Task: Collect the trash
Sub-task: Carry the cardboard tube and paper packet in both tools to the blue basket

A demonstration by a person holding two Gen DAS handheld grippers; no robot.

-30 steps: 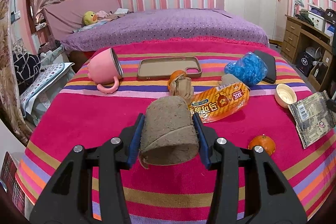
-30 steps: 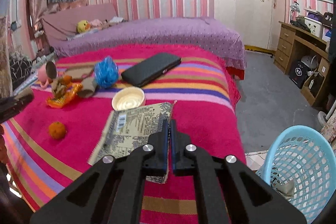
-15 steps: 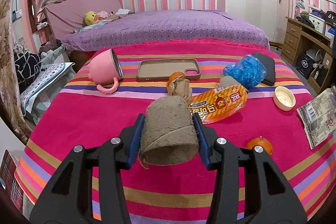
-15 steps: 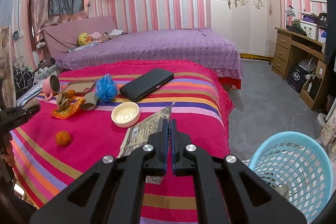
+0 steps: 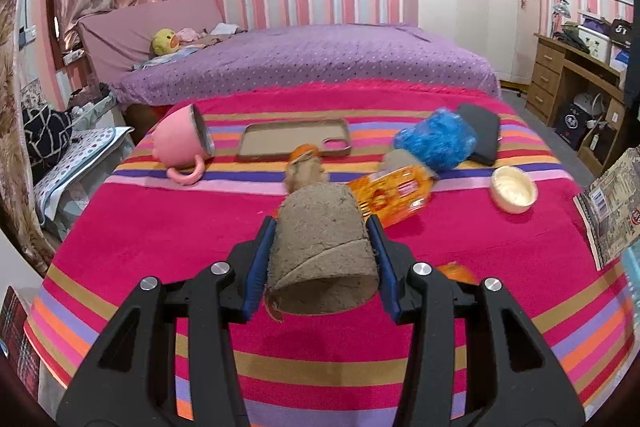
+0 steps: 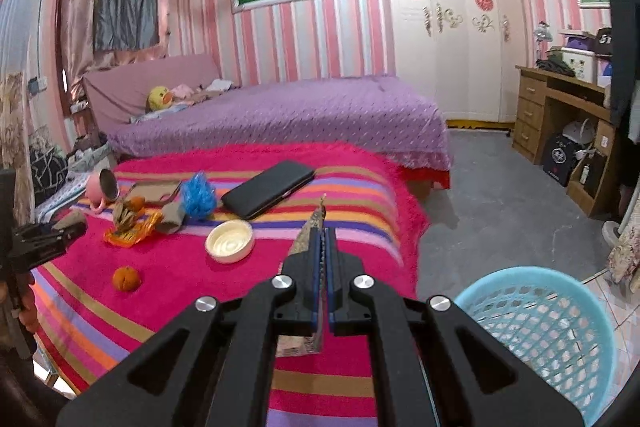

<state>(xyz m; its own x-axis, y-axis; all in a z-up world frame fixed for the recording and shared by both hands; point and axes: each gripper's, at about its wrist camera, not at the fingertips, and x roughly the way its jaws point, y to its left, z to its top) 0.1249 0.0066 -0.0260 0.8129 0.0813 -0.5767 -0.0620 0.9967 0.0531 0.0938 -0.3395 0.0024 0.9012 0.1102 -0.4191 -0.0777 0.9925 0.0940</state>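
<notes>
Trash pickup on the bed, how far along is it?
Nearly done: nothing. The basket looks almost empty. In hand: the left claw grips a cardboard tube; the right claw pinches a flat packet, lifted off the bed. Left: the orange wrapper, peels and other scraps on the blanket.

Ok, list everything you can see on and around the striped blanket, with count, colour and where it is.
Cardboard tube: one, grey-brown, between the left gripper's fingers.
Printed wrapper: one, grey-green, pinched in the right gripper.
Snack packet: one, orange, mid-blanket.
Oranges: two, one near the front edge, one by the phone case.
Mug: one, pink, on its side, far left.
Phone case: one, tan, far centre.
Mesh ball: one, blue, beside the black wallet.
Lid: one, cream, right of the packet.
Basket: one, light blue, on the floor.
Left gripper: black.
Right gripper: black.
</notes>
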